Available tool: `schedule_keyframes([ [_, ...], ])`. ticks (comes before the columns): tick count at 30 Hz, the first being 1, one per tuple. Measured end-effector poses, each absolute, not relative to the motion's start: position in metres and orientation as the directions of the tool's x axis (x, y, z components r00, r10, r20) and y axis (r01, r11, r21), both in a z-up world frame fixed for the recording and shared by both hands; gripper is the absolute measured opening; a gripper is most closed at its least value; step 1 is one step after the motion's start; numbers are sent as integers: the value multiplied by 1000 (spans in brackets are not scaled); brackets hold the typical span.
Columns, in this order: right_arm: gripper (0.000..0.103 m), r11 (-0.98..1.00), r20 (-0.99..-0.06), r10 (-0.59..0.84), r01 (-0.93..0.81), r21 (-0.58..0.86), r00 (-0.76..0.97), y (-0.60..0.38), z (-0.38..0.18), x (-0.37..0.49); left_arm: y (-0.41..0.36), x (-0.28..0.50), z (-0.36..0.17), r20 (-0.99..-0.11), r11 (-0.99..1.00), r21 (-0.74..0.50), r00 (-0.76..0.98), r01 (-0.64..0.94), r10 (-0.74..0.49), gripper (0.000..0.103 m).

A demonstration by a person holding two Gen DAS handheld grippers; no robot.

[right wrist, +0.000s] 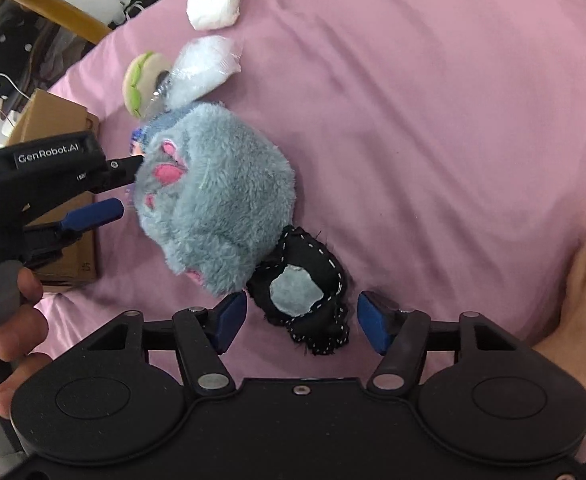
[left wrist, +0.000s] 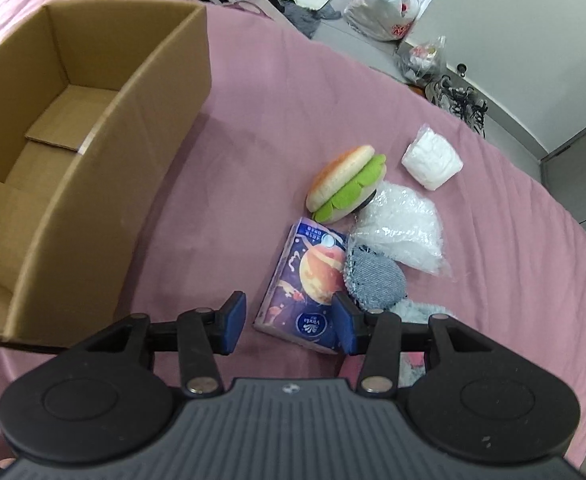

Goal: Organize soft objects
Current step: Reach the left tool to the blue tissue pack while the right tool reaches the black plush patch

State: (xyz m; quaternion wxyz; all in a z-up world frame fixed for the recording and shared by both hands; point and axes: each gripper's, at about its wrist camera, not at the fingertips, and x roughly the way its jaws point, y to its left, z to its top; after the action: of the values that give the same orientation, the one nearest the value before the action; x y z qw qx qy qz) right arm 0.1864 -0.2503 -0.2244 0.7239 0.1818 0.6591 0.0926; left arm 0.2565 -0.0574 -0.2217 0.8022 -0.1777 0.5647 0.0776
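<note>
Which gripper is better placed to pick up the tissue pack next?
Left. The left gripper is open with the tissue pack right ahead between its fingers and the box beside it. The right gripper is open over a black patch.

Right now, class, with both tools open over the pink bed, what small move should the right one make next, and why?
Probably ease the right tool forward and shut it on the black patched cloth piece. Its fingers are open with that piece lying between them, nearer than the grey plush toy. The cardboard box looks empty, so nothing seems sorted yet.
</note>
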Motion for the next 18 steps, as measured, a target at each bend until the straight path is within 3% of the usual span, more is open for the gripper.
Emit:
schedule_keyframes([
  [2,57,923,-926,360,101,372,115,-249,-226,188,-58,259,-228,-935,923,-211,343,-322,-94,46],
  [3,53,925,-927,355,99,367,117,-248,-227,189,-58,259,-230,-934,922,-216,342,-320,-100,46],
  [4,42,925,-927,356,98,368,122,-248,-227,189,-58,260,-232,-934,922,-219,342,-318,-104,46],
  [7,33,919,-922,363,115,378,131,-253,-228,188,-60,260,-234,-928,922,-234,353,-308,-118,46],
  [18,28,924,-929,298,178,339,222,-274,-213,179,-56,242,-221,-899,904,-287,414,-316,-140,23],
])
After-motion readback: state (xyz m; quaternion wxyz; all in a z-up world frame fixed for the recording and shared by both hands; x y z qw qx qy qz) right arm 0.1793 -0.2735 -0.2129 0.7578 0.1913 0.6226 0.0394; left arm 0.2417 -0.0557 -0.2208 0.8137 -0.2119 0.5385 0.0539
